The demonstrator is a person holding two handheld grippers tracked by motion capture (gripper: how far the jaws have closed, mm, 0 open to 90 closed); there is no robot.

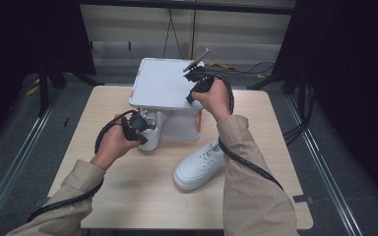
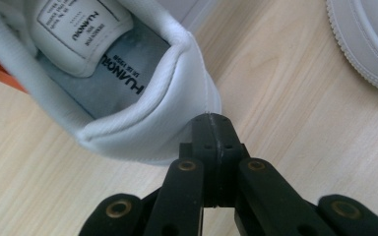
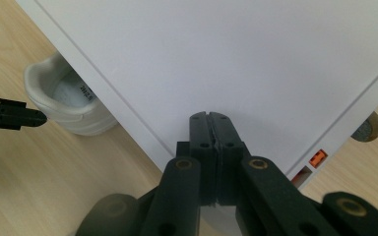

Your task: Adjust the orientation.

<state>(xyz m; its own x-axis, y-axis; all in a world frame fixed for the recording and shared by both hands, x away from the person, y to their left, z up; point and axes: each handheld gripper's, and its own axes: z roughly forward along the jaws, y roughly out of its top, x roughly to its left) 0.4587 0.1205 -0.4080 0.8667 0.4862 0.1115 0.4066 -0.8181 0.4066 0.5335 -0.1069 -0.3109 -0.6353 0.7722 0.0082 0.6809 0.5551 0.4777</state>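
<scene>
Jaws pressed together on both tools. Left gripper (image 2: 211, 120) has its tips against the heel of the white sneaker (image 2: 128, 93), nothing pinched; that sneaker sits half inside the white shoebox (image 1: 187, 123), heel out toward the person. Right gripper (image 3: 211, 118) rests closed on the box lid (image 3: 236, 54). Second sneaker (image 1: 199, 164) lies on the table (image 1: 142, 196) just in front of the box.
</scene>
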